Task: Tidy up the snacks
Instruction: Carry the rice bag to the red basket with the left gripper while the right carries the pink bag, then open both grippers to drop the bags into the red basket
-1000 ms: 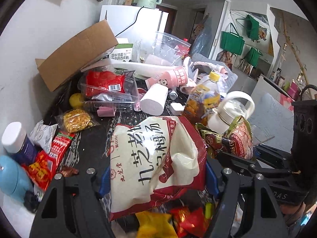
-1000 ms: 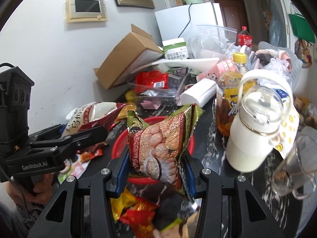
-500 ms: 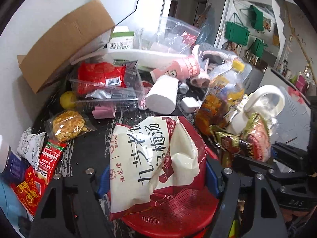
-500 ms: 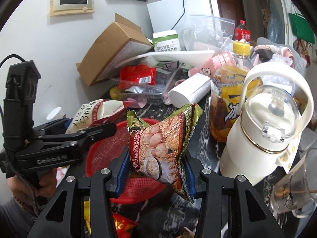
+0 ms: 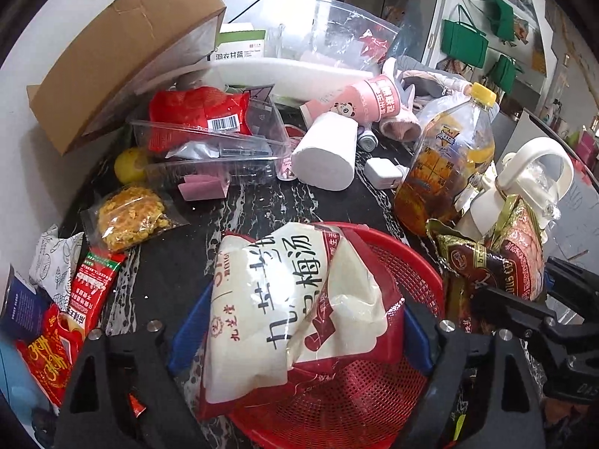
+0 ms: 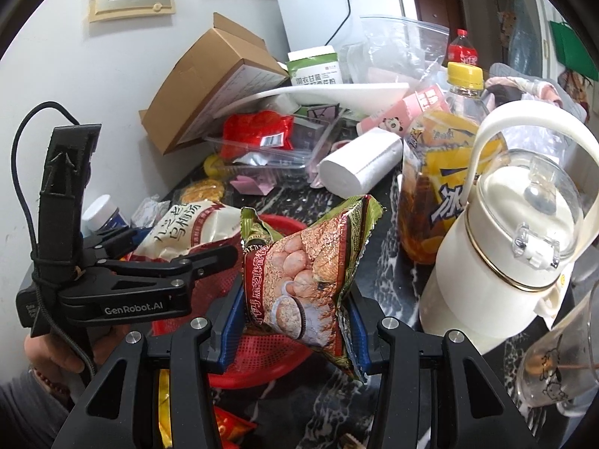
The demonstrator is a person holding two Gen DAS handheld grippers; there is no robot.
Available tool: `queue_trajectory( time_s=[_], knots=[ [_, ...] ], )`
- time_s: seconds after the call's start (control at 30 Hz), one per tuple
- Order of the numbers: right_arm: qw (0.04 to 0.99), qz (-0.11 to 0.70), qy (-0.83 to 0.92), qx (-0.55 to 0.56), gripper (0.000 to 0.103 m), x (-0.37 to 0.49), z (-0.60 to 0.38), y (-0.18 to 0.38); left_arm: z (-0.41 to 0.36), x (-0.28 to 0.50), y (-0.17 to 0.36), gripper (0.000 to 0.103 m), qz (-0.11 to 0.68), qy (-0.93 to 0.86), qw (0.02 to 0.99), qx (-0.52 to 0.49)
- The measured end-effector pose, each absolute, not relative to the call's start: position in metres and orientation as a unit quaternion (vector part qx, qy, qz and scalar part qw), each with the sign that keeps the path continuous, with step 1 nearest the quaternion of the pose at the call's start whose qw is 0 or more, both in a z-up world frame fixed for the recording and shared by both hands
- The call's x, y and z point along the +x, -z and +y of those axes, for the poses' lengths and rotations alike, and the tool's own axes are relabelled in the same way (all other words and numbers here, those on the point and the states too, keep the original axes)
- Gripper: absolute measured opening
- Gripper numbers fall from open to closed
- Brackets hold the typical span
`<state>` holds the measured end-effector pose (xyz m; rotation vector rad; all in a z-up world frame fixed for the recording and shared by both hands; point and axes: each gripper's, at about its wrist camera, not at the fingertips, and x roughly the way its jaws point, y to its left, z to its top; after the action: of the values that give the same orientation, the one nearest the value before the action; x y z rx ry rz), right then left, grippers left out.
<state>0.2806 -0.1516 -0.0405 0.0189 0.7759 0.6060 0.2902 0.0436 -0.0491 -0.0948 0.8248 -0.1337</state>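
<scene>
The left hand-held gripper [image 5: 295, 331] is held over the red mesh basket [image 5: 408, 273], with its jaws spread wide; they have just been opening. Between them lies the white and red snack bag [image 5: 295, 299], whose lower end rests on the basket's mesh. Blue pads [image 5: 189, 321] are seen on either side of the bag, and a gap is visible at the left pad, so the bag is no longer pinched. The bag's long axis runs away from the camera, its far end pointing toward the back of the counter [image 5: 194, 262], and its printed face is turned upward.

The right hand-held gripper [image 6: 295, 318] is closed on the green and brown snack bag [image 6: 307, 273], which is clamped at its lower part between the blue pads [image 6: 232, 321]. This bag is held upright, with its long axis near vertical and leaning slightly right at the top; its crimped top edge points up and away. It hangs above the near rim of the basket, beside the left gripper's arm.

To the right of the basket stand a yellow-capped drink bottle [image 6: 434, 172] and a cream flask with a loop handle [image 6: 505, 262]. Loose snack packets [image 5: 93, 284] lie on the dark counter at the left, well apart from the basket. A hand [image 6: 56, 348] is seen gripping the left tool's handle.
</scene>
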Motion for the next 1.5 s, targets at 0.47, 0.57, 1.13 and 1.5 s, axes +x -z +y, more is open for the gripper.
queue_trajectory(
  time_s=[0.47, 0.57, 1.13, 1.5],
  knots=[
    [0.878, 0.372, -0.301, 0.003, 0.047, 0.280, -0.148, 0.039, 0.055, 0.276, 0.030, 0.101, 0.376, 0.031, 0.925, -0.037],
    [0.870, 0.383, -0.310, 0.003, 0.047, 0.281, -0.142, 0.044, 0.062, 0.269, 0.027, 0.101, 0.369, 0.033, 0.928, -0.042],
    [0.872, 0.379, -0.308, -0.012, 0.057, 0.262, -0.143, 0.031, 0.063, 0.235, -0.002, 0.101, 0.336, 0.020, 0.941, -0.030],
    [0.891, 0.343, -0.298, -0.008, 0.057, 0.226, -0.161, -0.004, 0.043, 0.191, -0.044, 0.101, 0.296, 0.027, 0.955, -0.005]
  ],
)
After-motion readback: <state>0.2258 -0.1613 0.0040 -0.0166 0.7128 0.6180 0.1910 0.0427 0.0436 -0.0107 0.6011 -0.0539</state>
